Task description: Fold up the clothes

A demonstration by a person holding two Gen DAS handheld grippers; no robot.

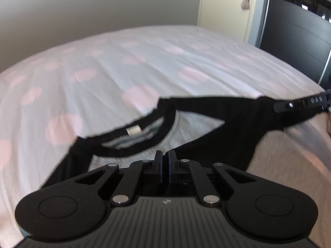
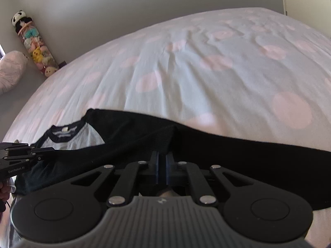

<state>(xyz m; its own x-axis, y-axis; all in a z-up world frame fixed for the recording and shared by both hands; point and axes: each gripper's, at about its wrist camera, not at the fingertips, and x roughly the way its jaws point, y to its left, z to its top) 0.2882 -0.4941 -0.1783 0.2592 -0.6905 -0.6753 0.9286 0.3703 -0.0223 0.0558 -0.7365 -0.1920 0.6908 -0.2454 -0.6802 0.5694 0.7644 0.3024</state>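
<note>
Your left gripper (image 1: 165, 157) is pinching the black-and-white raglan shirt (image 1: 198, 124) with its 2 fingers closed, near the black collar (image 1: 132, 142), over the pink-dotted white bedsheet (image 1: 144, 66); your right gripper (image 1: 277, 105) is reaching in from the right edge, onto the black sleeve.

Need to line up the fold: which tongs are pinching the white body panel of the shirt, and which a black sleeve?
The left tongs pinch the shirt on its white panel below the collar; the right tongs grip black sleeve fabric.
</note>
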